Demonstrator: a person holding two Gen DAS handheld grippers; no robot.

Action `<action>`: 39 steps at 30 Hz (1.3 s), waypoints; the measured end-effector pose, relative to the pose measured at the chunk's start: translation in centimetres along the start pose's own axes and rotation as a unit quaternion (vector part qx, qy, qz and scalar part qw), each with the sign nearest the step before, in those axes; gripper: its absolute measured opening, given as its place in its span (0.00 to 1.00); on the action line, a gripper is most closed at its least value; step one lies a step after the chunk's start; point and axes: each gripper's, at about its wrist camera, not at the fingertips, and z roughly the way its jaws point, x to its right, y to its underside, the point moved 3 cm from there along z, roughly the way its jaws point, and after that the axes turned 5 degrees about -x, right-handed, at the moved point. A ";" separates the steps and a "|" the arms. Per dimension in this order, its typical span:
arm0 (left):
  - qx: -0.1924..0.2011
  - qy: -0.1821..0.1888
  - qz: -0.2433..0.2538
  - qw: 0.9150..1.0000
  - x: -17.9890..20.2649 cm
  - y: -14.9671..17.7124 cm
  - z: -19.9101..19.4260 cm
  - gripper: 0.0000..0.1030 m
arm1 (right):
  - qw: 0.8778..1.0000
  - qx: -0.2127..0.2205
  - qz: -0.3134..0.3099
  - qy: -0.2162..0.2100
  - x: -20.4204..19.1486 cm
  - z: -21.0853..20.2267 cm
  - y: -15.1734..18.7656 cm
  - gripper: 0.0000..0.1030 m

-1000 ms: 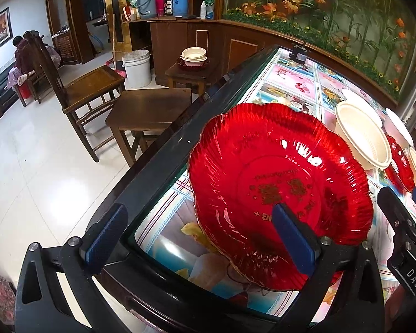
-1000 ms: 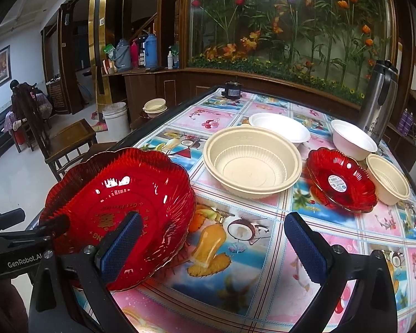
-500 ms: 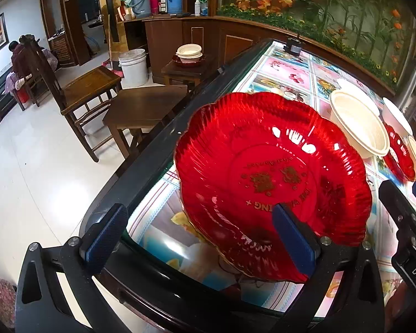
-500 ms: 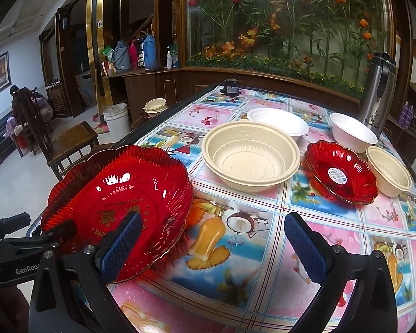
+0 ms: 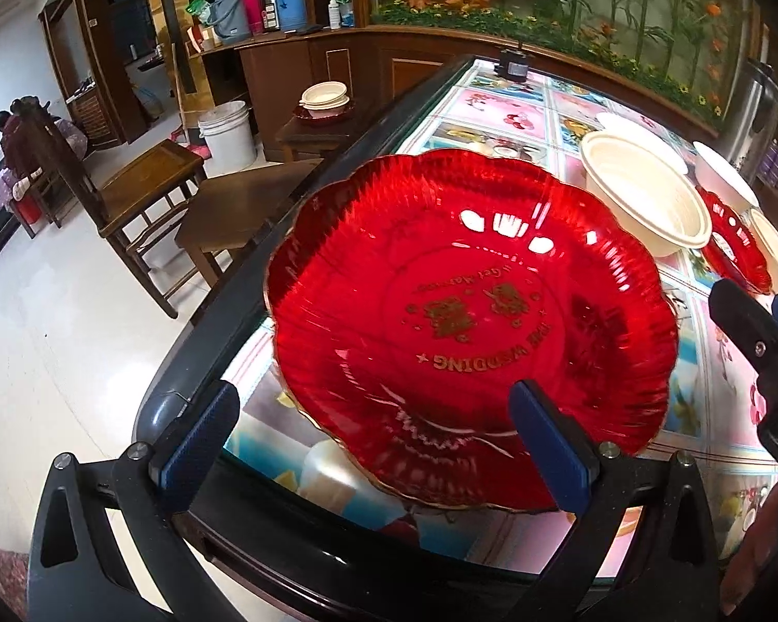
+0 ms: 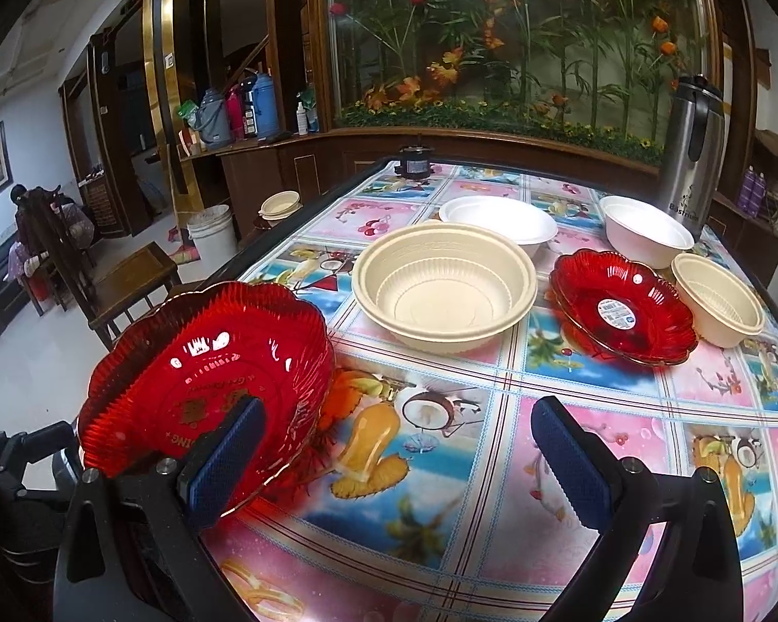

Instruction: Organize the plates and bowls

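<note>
A large red scalloped plate with gold lettering sits at the table's near left edge, tilted; it also shows in the right wrist view. My left gripper is open, its right finger over the plate's near rim. My right gripper is open and empty above the tablecloth, its left finger in front of the plate. Further back stand a large cream bowl, a small red plate, a small cream bowl and two white bowls.
The table has a colourful fruit-print cloth and a dark raised rim. A steel thermos stands at the back right. A small dark object sits at the far edge. Wooden chairs and a white bucket stand to the left.
The large red plate has tipped up and come closer in the left wrist view. The right gripper has shifted slightly; both grippers stay open.
</note>
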 end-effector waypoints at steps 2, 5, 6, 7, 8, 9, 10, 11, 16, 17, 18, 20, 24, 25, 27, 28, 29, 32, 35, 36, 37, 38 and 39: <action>0.000 -0.001 -0.004 1.000 -0.4 -0.1 0.2 1.00 | 1.000 -0.001 0.000 0.000 -0.2 0.1 0.0 0.99; -0.003 -0.002 -0.011 1.000 -1.2 -0.4 0.6 1.00 | 1.000 -0.005 -0.003 0.002 -0.7 0.6 -0.1 0.99; -0.004 -0.002 -0.014 1.000 -1.5 -0.4 0.8 1.00 | 1.000 -0.007 -0.003 0.002 -0.8 0.8 -0.2 0.98; -0.004 -0.002 -0.019 1.000 -1.8 -0.4 0.9 1.00 | 1.000 -0.010 -0.002 0.002 -0.8 1.1 -0.2 0.98; -0.005 -0.002 -0.022 1.000 -2.1 -0.5 1.1 1.00 | 1.000 -0.015 -0.001 0.000 -1.0 1.4 -0.3 0.98; -0.005 -0.002 -0.025 1.000 -2.3 -0.5 1.2 1.00 | 1.000 -0.017 0.000 0.000 -1.0 1.6 -0.3 0.98; -0.007 -0.002 -0.028 1.000 -2.5 -0.6 1.3 1.00 | 1.000 -0.019 0.001 0.000 -1.1 1.8 -0.3 0.98; -0.008 -0.003 -0.030 1.000 -2.8 -0.7 1.5 1.00 | 1.000 -0.022 0.001 0.000 -1.3 2.1 -0.3 0.98; -0.009 -0.003 -0.033 0.999 -3.4 -0.9 1.7 1.00 | 0.999 -0.036 0.004 -0.005 -1.8 3.2 -0.4 0.98; -0.010 -0.003 -0.032 0.999 -3.4 -1.0 1.8 1.00 | 0.999 -0.037 0.003 -0.006 -1.8 3.4 -0.4 0.98; -0.011 -0.003 -0.031 0.999 -3.4 -1.0 1.9 1.00 | 0.999 -0.039 0.002 -0.006 -2.0 3.6 -0.4 0.98; -0.012 -0.003 -0.027 1.000 -3.4 -1.1 2.1 1.00 | 0.999 -0.042 0.002 -0.009 -2.3 3.9 -0.5 0.98; -0.017 -0.002 -0.023 1.000 -3.2 -1.2 2.5 1.00 | 0.999 -0.049 0.001 -0.012 -2.7 4.6 -0.5 0.95; -0.018 -0.002 -0.022 1.000 -3.1 -1.2 2.6 1.00 | 0.999 -0.052 0.001 -0.013 -2.8 4.7 -0.5 0.94; -0.021 0.000 -0.019 1.000 -2.9 -1.1 2.7 1.00 | 0.998 -0.061 0.003 -0.013 -3.0 5.1 -0.5 0.92; -0.022 0.002 -0.017 1.000 -2.8 -1.1 2.8 1.00 | 0.998 -0.064 0.004 -0.013 -3.0 5.3 -0.4 0.92; -0.024 0.003 -0.015 1.000 -2.6 -1.1 2.9 1.00 | 0.998 -0.067 0.006 -0.013 -2.9 5.5 -0.4 0.90; -0.031 0.006 -0.014 0.999 -2.3 -1.1 3.4 1.00 | 0.997 -0.078 0.015 -0.016 -2.8 6.0 -0.3 0.87; -0.036 0.006 -0.012 0.999 -2.0 -1.1 3.8 1.00 | 0.995 -0.091 0.020 -0.020 -2.7 6.5 -0.1 0.81; -0.039 0.007 -0.011 0.999 -1.9 -1.1 4.0 1.00 | 0.995 -0.098 0.023 -0.022 -2.7 6.8 0.0 0.77; -0.039 0.010 -0.012 0.999 -1.8 -1.1 4.1 1.00 | 0.994 -0.101 0.024 -0.024 -2.7 6.9 0.0 0.75; -0.038 0.009 -0.014 0.999 -1.7 -1.2 4.0 1.00 | 0.994 -0.105 0.027 -0.026 -2.6 7.2 0.1 0.72; -0.038 0.009 -0.014 0.999 -1.7 -1.2 4.1 1.00 | 0.993 -0.110 0.028 -0.029 -2.6 7.4 0.1 0.70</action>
